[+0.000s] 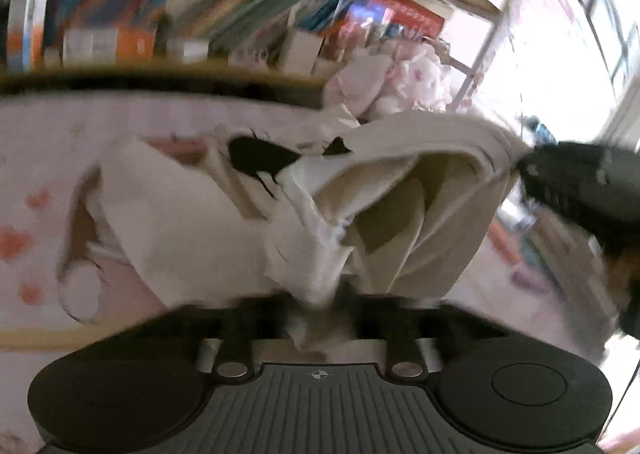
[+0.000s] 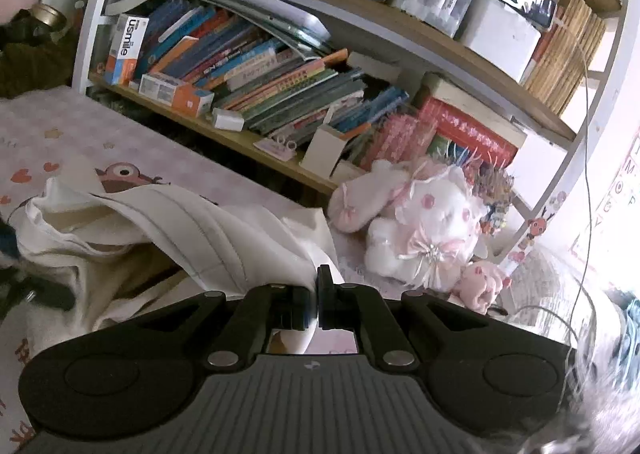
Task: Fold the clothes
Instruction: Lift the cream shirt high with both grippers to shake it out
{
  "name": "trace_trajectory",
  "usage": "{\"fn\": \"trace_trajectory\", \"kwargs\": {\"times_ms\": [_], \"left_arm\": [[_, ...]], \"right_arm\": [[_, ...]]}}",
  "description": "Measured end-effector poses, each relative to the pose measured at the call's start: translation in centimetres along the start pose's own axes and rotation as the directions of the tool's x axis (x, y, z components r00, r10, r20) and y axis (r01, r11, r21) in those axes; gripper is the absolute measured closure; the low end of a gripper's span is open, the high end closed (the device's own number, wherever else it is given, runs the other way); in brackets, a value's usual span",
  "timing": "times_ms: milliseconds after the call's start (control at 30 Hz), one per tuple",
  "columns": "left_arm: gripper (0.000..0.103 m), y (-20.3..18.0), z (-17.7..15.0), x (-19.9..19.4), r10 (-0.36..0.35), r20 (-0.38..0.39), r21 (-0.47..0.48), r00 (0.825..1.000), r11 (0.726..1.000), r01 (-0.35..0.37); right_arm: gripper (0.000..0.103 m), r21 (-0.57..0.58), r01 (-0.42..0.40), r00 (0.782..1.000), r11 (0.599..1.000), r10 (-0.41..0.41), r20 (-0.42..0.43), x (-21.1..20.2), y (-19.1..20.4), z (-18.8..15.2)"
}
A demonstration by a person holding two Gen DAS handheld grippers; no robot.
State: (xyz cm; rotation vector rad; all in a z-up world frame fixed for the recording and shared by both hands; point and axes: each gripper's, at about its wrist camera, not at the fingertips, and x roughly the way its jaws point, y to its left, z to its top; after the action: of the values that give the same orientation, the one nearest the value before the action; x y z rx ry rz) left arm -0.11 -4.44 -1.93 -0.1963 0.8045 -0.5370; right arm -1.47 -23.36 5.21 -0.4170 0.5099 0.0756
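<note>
A cream-white garment (image 1: 224, 222) with a black print hangs lifted above the pink bed sheet (image 1: 36, 142), bunched and blurred. My left gripper (image 1: 320, 304) is shut on a gathered edge of it at the bottom centre. The other gripper appears at the right of the left wrist view, pinching the ribbed hem (image 1: 492, 142). In the right wrist view the same white garment (image 2: 208, 230) stretches leftward from my right gripper (image 2: 316, 302), which is shut on its corner. Cloth hides the left gripper's fingertips.
A bookshelf (image 2: 280, 66) packed with books runs behind the bed. A white and pink plush toy (image 2: 428, 230) lies at the shelf's foot, with a smaller pink one (image 2: 484, 282) beside it. A cable (image 2: 584, 158) hangs at the right.
</note>
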Motion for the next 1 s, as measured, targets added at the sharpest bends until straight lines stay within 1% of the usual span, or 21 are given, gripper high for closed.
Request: {"fn": "trace_trajectory", "kwargs": {"times_ms": [33, 100, 133, 167, 200, 233, 267, 300, 333, 400, 533, 600, 633, 667, 733, 767, 833, 867, 933, 967, 1000], "left_arm": [[0.098, 0.1, 0.2, -0.3, 0.021, 0.017, -0.020, 1.000, 1.000, -0.021], [0.099, 0.1, 0.9, -2.3, 0.125, 0.093, -0.013, 0.988, 0.992, -0.124], [0.099, 0.2, 1.6, -4.2, 0.176, 0.154, -0.019, 0.972, 0.984, -0.175], [0.099, 0.3, 2.4, -6.1, 0.227, 0.215, -0.028, 0.950, 0.974, -0.226], [0.099, -0.6, 3.3, -8.3, 0.262, 0.294, 0.013, 0.919, 0.961, -0.278], [0.099, -1.5, 4.1, -10.4, 0.289, 0.373, 0.052, 0.882, 0.942, -0.331], [0.099, -2.4, 5.0, -12.6, 0.310, 0.451, 0.086, 0.837, 0.918, -0.386], [0.099, -3.6, 5.5, -14.5, 0.310, 0.522, 0.103, 0.794, 0.902, -0.420], [0.099, -4.8, 6.0, -16.4, 0.305, 0.591, 0.116, 0.747, 0.884, -0.453], [0.099, -7.2, 6.9, -20.1, 0.281, 0.716, 0.133, 0.639, 0.843, -0.521], [0.099, -8.7, 7.1, -22.9, 0.284, 0.790, 0.122, 0.543, 0.795, -0.594], [0.099, -9.5, 7.2, -24.4, 0.281, 0.823, 0.113, 0.493, 0.770, -0.628], [0.099, -9.8, 7.3, -25.1, 0.279, 0.839, 0.108, 0.468, 0.756, -0.645], [0.099, -9.3, 7.1, -25.6, 0.302, 0.834, 0.083, 0.461, 0.757, -0.648], [0.099, -8.2, 6.8, -26.6, 0.350, 0.822, 0.033, 0.449, 0.758, -0.651], [0.099, -7.8, 6.5, -27.4, 0.351, 0.822, 0.022, 0.449, 0.767, -0.641], [0.099, -7.1, 5.8, -29.0, 0.352, 0.821, 0.002, 0.449, 0.785, -0.619], [0.099, -6.7, 5.4, -29.8, 0.353, 0.821, -0.009, 0.449, 0.794, -0.608], [0.099, -6.9, 5.5, -30.3, 0.320, 0.824, 0.016, 0.467, 0.811, -0.584], [0.099, -7.0, 5.6, -30.1, 0.309, 0.827, 0.027, 0.470, 0.813, -0.582], [0.099, -7.0, 5.6, -29.9, 0.299, 0.825, 0.033, 0.480, 0.821, -0.569]], "right_arm": [[0.099, 0.002, -0.005, 1.000, 1.000, 0.005, -0.006, 0.0, 0.0, -0.1], [0.099, 0.007, -0.023, 1.000, 1.000, 0.023, -0.013, -0.5, -0.4, -0.2], [0.099, 0.009, -0.041, 0.999, 0.999, 0.041, -0.009, -1.0, -0.6, -0.1], [0.099, 0.011, -0.059, 0.998, 0.998, 0.060, -0.004, -1.5, -0.8, 0.0], [0.099, 0.012, -0.078, 0.997, 0.997, 0.078, 0.000, -2.0, -0.9, 0.0], [0.099, 0.012, -0.098, 0.995, 0.995, 0.098, 0.007, -2.5, -1.0, 0.1], [0.099, -0.001, -0.127, 0.991, 0.992, 0.127, 0.034, -3.4, -0.7, 0.6], [0.099, -0.022, -0.142, 0.988, 0.990, 0.143, 0.059, -4.2, -0.3, 1.0], [0.100, -0.043, -0.157, 0.983, 0.987, 0.160, 0.090, -5.0, 0.2, 1.5], [0.099, -0.059, -0.181, 0.971, 0.982, 0.187, 0.146, -6.6, 0.8, 2.6], [0.099, -0.036, -0.222, 0.951, 0.974, 0.225, 0.211, -8.4, 1.3, 4.0], [0.100, -0.020, -0.213, 0.948, 0.977, 0.211, 0.238, -9.1, 1.3, 4.3], [0.102, -0.005, -0.203, 0.947, 0.979, 0.198, 0.255, -9.6, 1.2, 4.4], [0.102, 0.013, -0.194, 0.944, 0.981, 0.183, 0.274, -10.1, 1.0, 4.5], [0.102, 0.076, -0.167, 0.930, 0.983, 0.131, 0.344, -11.6, -0.2, 5.1], [0.102, 0.106, -0.157, 0.921, 0.982, 0.107, 0.376, -12.3, -0.7, 5.5], [0.102, 0.124, -0.160, 0.901, 0.979, 0.094, 0.423, -13.8, -1.7, 6.5], [0.102, 0.117, -0.179, 0.899, 0.977, 0.114, 0.423, -14.1, -2.1, 7.2], [0.101, 0.107, -0.227, 0.902, 0.968, 0.168, 0.397, -14.1, -2.4, 7.9], [0.101, 0.097, -0.249, 0.907, 0.964, 0.197, 0.373, -13.7, -2.3, 7.9], [0.101, 0.065, -0.283, 0.916, 0.957, 0.249, 0.316, -13.2, -1.8, 7.8]]}}
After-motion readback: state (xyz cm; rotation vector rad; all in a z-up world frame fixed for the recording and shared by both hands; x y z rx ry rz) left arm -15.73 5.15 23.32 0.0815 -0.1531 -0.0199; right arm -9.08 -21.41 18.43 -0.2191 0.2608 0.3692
